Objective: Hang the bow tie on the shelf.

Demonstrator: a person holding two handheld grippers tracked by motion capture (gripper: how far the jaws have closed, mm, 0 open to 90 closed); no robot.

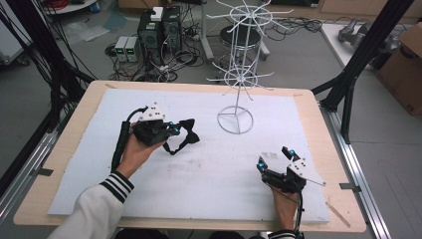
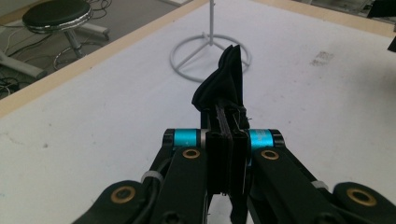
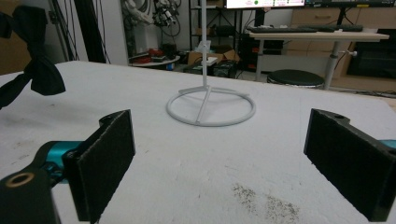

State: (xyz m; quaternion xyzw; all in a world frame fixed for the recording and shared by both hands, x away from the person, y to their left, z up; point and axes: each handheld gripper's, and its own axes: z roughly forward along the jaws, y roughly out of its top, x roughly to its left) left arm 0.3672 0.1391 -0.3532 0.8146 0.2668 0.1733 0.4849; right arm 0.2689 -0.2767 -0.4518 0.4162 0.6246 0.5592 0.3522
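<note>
A black bow tie (image 1: 183,135) hangs from my left gripper (image 1: 171,130), held a little above the white mat left of centre. In the left gripper view both jaws are pressed together on the bow tie's strap (image 2: 229,116), and the bow (image 2: 224,81) sticks out beyond them. A white wire rack (image 1: 238,74) with spoked tiers stands at the back middle, and its ring base (image 1: 235,119) rests on the mat. My right gripper (image 1: 274,159) sits low at the front right, jaws wide apart with nothing between them. The right gripper view shows the bow tie (image 3: 35,70) at far left.
The white mat (image 1: 199,169) covers most of the wooden table (image 1: 74,114). A small smudge (image 1: 270,155) marks the mat near the right gripper. Beyond the table's far edge are a stool (image 1: 241,37), computer boxes (image 1: 159,30) and cables on the floor. Black frame posts (image 1: 358,64) stand at the right.
</note>
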